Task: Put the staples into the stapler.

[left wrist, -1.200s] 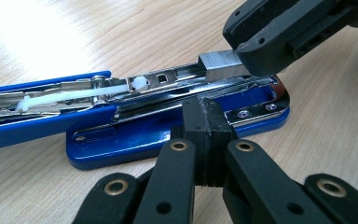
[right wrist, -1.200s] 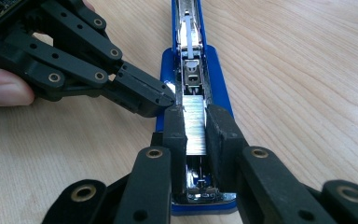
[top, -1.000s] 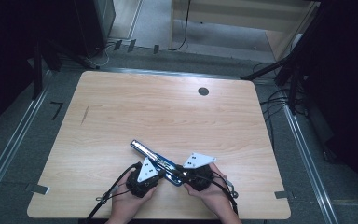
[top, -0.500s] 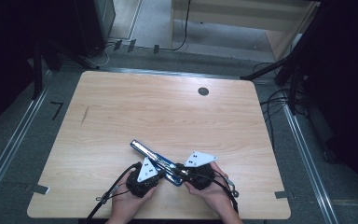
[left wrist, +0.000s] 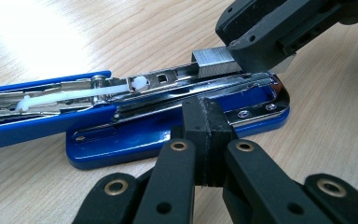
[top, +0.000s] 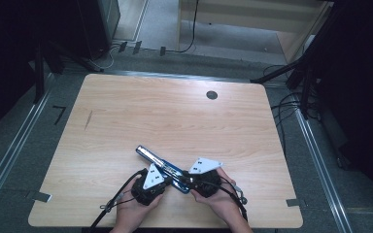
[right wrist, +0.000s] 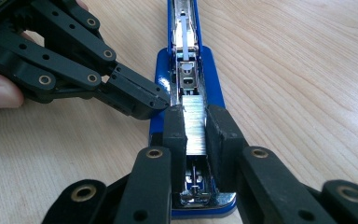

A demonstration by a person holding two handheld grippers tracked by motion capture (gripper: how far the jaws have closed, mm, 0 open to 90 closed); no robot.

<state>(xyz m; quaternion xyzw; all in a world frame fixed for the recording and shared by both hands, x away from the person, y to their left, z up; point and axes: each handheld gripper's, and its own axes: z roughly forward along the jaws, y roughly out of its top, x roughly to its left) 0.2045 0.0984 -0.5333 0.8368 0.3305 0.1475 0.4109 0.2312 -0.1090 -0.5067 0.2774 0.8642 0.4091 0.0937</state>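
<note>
Blue stapler (top: pixel 162 167) lies opened on the worktop (top: pixel 126 121), between my two grippers. Left gripper view: my left gripper (left wrist: pixel 206 122), pinched together, presses its side. Right gripper view: my right gripper (right wrist: pixel 196 128) clamps a staple strip (right wrist: pixel 194 123) over its channel.

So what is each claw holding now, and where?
Right claw grips the silver staple strip by its long sides, over the open blue stapler. Left claw is shut, pressing the stapler's edge.
</note>
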